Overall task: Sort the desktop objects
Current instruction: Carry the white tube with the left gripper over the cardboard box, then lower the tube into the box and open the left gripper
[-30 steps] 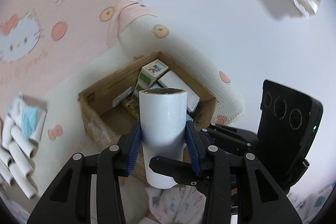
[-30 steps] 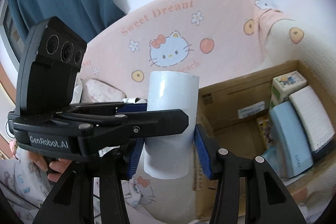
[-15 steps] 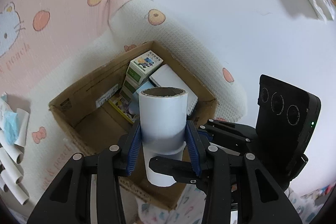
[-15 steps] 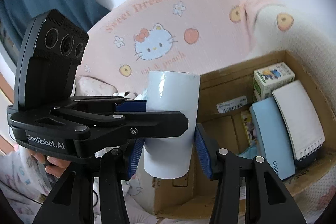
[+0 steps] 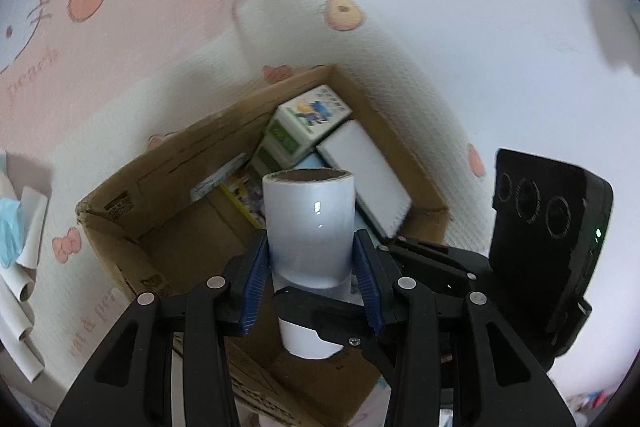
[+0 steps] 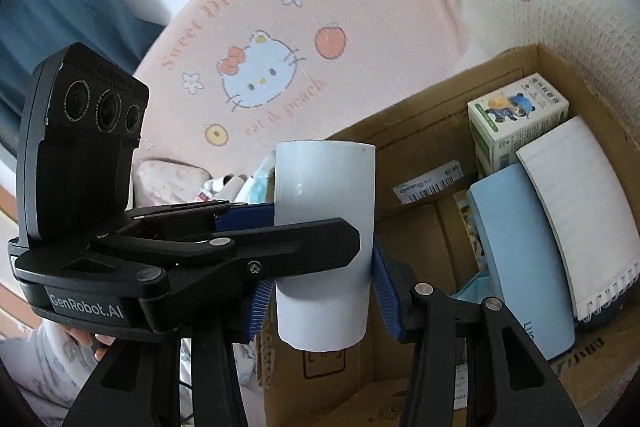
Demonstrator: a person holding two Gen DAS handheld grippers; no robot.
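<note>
White roll over open box, both grippers on it.

Glossy white cardboard-core roll (image 5: pixel 310 227) stands upright, clamped between the blue pads of the left hand-held gripper (image 5: pixel 310 281); the right hand-held gripper (image 6: pixel 320 291) also grips its sides, lower down. Roll hangs above the open brown cardboard box (image 5: pixel 120 227). Inside, at the far end: green-and-white printed carton (image 6: pixel 516 115), white spiral notebook (image 6: pixel 584 203), pale blue book (image 6: pixel 520 259).

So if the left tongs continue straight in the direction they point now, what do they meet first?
Probably the bare floor of the cardboard box. The left tongs grip the white roll above it, so the roll may arrive first; depth is unclear.
</note>
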